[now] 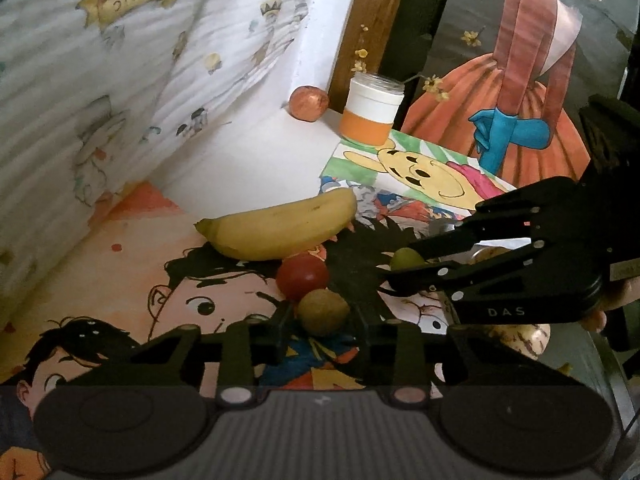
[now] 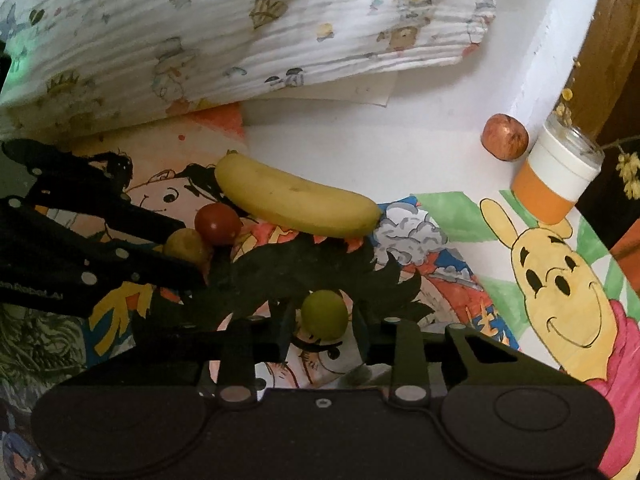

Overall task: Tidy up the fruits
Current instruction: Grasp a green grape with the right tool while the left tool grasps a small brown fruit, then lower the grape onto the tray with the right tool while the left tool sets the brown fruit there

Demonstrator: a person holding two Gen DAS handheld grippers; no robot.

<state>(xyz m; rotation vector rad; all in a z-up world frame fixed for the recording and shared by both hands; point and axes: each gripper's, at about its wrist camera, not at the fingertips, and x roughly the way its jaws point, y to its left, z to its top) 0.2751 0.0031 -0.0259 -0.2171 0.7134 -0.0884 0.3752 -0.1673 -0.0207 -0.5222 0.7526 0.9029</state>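
Note:
A yellow banana (image 1: pixel 280 226) (image 2: pixel 296 200) lies on the cartoon-print table cover. A small red tomato (image 1: pixel 302 276) (image 2: pixel 218 224) rests just in front of it. My left gripper (image 1: pixel 322 316) stands open around a brown-yellow round fruit (image 1: pixel 323 312) (image 2: pixel 186 245), its fingers on either side without a visible squeeze. My right gripper (image 2: pixel 324 318) stands open around a green round fruit (image 2: pixel 324 314) (image 1: pixel 406 259), which sits on the cover between its fingers. A red apple (image 1: pixel 309 103) (image 2: pixel 505 136) sits far back against the white wall.
A white and orange jar (image 1: pixel 372 110) (image 2: pixel 554 178) with dried yellow flowers stands beside the apple. A printed white cloth (image 2: pixel 240 32) hangs over the table's back left. A Winnie-the-Pooh drawing (image 2: pixel 560 280) covers the right side. A speckled pale object (image 1: pixel 520 338) lies under the right gripper.

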